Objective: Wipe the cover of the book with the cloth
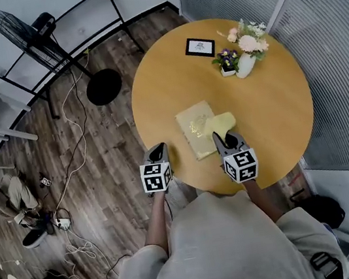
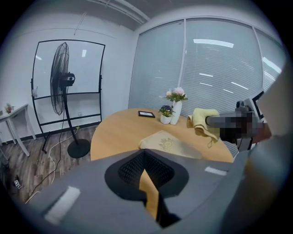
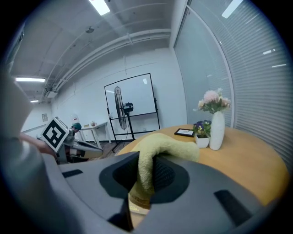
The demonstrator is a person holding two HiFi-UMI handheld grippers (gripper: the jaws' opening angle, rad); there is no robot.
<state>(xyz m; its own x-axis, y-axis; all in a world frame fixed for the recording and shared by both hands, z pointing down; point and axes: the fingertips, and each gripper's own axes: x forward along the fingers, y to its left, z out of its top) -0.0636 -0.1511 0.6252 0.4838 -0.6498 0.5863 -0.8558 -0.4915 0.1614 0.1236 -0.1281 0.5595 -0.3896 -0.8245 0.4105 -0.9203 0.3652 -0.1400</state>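
Two-handed: press cloth (image 1: 221,123), clenched in right gripper (image 1: 222,139), flat onto book (image 1: 192,126), sweeping toward 12 o'clock; park closed, empty left gripper (image 1: 157,153) at 8 o'clock.

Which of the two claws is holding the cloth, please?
The right claw: the yellow cloth is pinched between its jaws, over the book. The left claw has nothing between its jaws.

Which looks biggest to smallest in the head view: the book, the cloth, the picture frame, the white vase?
Largest: book
Next: cloth
Smallest: picture frame and white vase look about alike, so I won't rank them.
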